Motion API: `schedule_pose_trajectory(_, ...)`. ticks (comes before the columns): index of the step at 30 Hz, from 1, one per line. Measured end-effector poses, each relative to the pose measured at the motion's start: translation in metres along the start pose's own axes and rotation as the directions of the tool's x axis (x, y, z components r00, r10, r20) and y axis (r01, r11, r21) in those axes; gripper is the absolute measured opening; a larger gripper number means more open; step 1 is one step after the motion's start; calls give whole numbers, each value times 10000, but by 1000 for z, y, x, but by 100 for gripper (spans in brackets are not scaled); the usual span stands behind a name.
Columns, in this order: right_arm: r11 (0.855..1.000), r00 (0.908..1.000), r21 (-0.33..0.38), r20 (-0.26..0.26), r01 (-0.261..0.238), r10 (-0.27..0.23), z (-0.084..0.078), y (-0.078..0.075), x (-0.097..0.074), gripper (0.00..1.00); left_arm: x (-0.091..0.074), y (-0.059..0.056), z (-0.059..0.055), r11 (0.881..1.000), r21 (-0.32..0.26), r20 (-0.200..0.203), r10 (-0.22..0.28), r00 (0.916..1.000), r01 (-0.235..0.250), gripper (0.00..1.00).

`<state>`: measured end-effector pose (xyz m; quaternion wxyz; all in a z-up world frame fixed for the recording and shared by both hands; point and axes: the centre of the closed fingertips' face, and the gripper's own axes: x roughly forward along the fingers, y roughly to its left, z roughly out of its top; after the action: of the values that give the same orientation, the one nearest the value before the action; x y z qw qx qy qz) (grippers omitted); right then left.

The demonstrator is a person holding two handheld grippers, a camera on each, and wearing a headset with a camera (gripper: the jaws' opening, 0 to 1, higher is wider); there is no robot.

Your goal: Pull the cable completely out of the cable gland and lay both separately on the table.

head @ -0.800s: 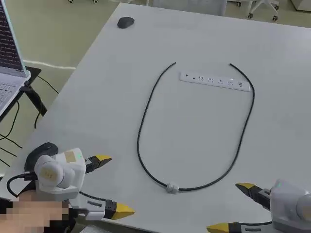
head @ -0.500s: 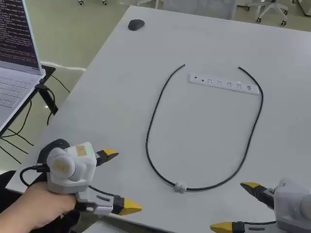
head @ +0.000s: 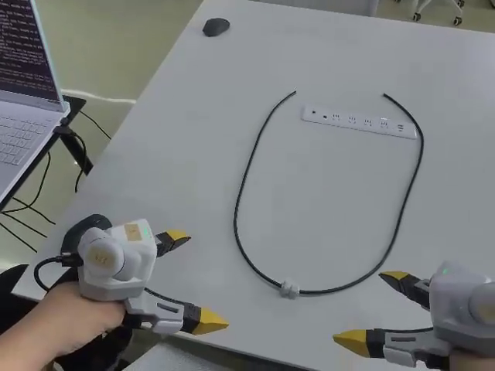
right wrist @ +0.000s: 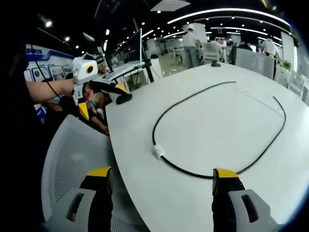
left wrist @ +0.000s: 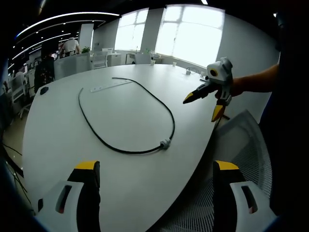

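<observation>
A long black cable lies in a U shape on the white table. A small grey cable gland sits threaded on it at the bottom of the U, near the front edge; it also shows as the cable gland and the cable gland. My left gripper hovers open at the table's front left corner, well left of the gland. My right gripper hovers open at the front edge, right of the gland. Nothing is between either gripper's jaws.
A white power strip lies between the cable's two far ends. A black mouse rests at the far left corner. An open laptop stands on a side stand at left. A mesh chair is below the front edge.
The head camera has shifted, so the scene sits a little differently. Both grippers have crept slightly inward along the front edge. Cable and gland lie unmoved.
</observation>
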<state>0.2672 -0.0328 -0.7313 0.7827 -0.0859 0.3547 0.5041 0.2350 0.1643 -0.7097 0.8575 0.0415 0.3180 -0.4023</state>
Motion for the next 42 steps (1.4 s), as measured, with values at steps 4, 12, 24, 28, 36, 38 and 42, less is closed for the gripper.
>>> schedule_pose_trajectory(4,9999,9999,-99,-128,-47,46,8,-2,10,82,1,1,-1,10000,61,-36,-21,10000,21,97)
schedule_pose_trajectory(12,9980,9986,-523,-418,-358,336,15,-1,32,76,3,3,-2,9999,150,-57,-81,10000,82,96)
schedule_pose_trajectory(24,9904,9899,-1076,-1219,-863,730,14,8,64,67,5,4,-7,10000,-15,-31,-65,10000,65,96)
schedule_pose_trajectory(28,9856,9848,-1358,-1548,-1004,790,10,8,72,63,5,5,-10,9999,-27,-73,-126,9999,125,96)
schedule_pose_trajectory(36,9687,9660,-2018,-2409,-1444,938,-5,12,85,52,4,6,-14,9998,-34,-124,-178,9998,178,96)
schedule_pose_trajectory(38,9558,9636,-2513,-2526,-1523,871,-5,12,91,48,4,6,-16,9998,-80,-128,-198,9997,197,96)
schedule_pose_trajectory(42,9576,9605,-2382,-2604,-1622,980,-5,12,99,43,2,5,-19,9997,-149,-161,-221,9996,218,96)
